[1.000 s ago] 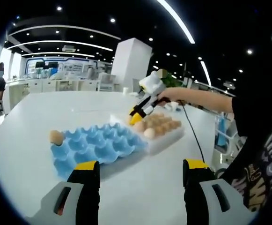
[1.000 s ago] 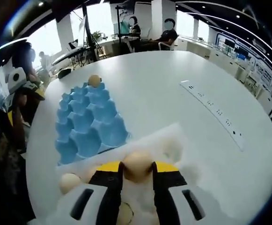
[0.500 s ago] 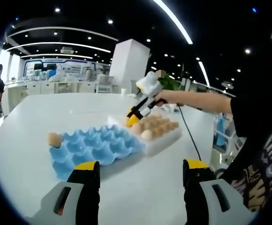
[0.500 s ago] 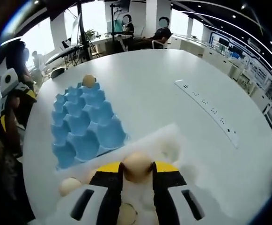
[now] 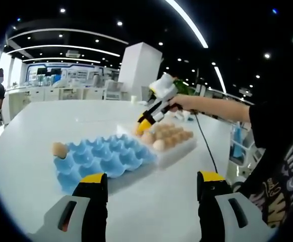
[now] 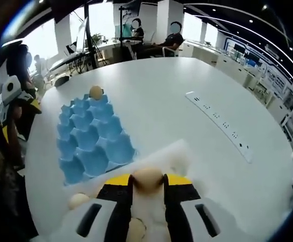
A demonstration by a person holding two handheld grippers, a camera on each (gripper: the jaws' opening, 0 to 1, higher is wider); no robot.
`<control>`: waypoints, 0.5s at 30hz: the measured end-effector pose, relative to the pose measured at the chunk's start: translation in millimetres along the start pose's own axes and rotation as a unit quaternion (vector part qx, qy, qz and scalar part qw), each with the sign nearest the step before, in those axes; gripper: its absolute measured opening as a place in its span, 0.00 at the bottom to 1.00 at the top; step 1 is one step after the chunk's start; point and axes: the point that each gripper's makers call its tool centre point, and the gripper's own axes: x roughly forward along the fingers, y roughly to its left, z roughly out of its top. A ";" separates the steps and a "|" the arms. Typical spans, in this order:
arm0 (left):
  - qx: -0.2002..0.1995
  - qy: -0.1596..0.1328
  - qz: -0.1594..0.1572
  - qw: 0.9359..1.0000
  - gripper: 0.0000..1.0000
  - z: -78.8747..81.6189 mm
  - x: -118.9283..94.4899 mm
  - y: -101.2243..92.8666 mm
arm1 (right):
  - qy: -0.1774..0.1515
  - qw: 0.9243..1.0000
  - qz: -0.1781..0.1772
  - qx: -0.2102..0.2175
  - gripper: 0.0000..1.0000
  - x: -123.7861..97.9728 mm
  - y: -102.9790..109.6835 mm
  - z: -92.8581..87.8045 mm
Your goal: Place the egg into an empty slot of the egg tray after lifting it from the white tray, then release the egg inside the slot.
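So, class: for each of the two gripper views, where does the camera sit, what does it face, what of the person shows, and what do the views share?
Left gripper view: rides the left gripper, jaws apart and empty, facing across the white table toward the blue egg tray and white tray; the person's arm holds the right gripper there.
Right gripper view: rides the right gripper, shut on an egg above the white tray, looking over the blue egg tray.
Shared: both trays, the table, the lone egg in a corner slot.
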 end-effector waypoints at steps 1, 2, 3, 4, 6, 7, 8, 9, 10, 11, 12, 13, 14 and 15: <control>0.000 0.000 0.000 1.000 0.73 -0.1 0.0 0.1 | 0.000 1.000 0.000 0.000 0.25 0.0 0.0 0.3; 0.000 0.000 0.001 1.000 0.73 -0.1 -0.1 0.2 | 0.000 1.000 -0.001 -0.001 0.25 0.6 -3.9 2.2; 0.000 0.000 0.001 1.000 0.73 0.4 0.1 1.2 | -0.001 1.000 -0.001 -0.001 0.24 0.5 -4.5 3.2; -0.001 0.000 0.001 1.000 0.73 0.4 0.2 1.4 | -0.006 1.000 0.002 0.000 0.19 -1.0 -4.4 6.7; 0.000 0.001 0.000 1.000 0.73 0.4 0.7 0.7 | -0.030 0.999 -0.009 0.007 0.02 -5.6 -9.9 22.0; 0.000 0.001 -0.001 1.000 0.73 0.7 1.3 0.6 | -0.016 1.000 -0.013 -0.003 0.01 -8.0 -11.0 19.9; -0.001 0.001 -0.001 1.000 0.73 0.8 1.7 0.0 | 0.011 1.000 -0.008 -0.014 0.01 -8.7 -8.1 12.0; 0.000 0.002 -0.002 1.000 0.73 0.9 2.0 -0.8 | 0.014 1.000 -0.009 -0.015 0.01 -7.0 -7.5 10.2; 0.001 0.002 -0.003 1.000 0.73 0.6 2.1 -1.6 | 0.019 1.000 -0.005 -0.020 0.01 -5.5 -6.4 6.1; 0.002 0.002 -0.004 1.000 0.73 0.3 2.3 -2.4 | -0.006 1.000 -0.002 -0.024 0.01 -5.8 -5.2 14.6; 0.002 0.002 -0.005 1.000 0.73 0.0 2.5 -3.1 | 0.006 1.000 -0.005 0.002 0.02 -7.7 -5.7 10.7; 0.002 0.003 -0.006 1.000 0.73 -0.5 2.7 -2.9 | -0.002 0.999 -0.004 0.034 0.03 -8.2 -6.2 12.7; 0.002 0.003 -0.005 1.000 0.73 -0.5 2.9 -2.8 | -0.007 0.999 0.002 0.047 0.11 -8.3 -4.9 13.6; 0.002 0.003 -0.005 1.000 0.73 -0.3 2.9 -2.2 | 0.001 0.998 0.019 0.065 0.20 -6.2 -2.6 9.7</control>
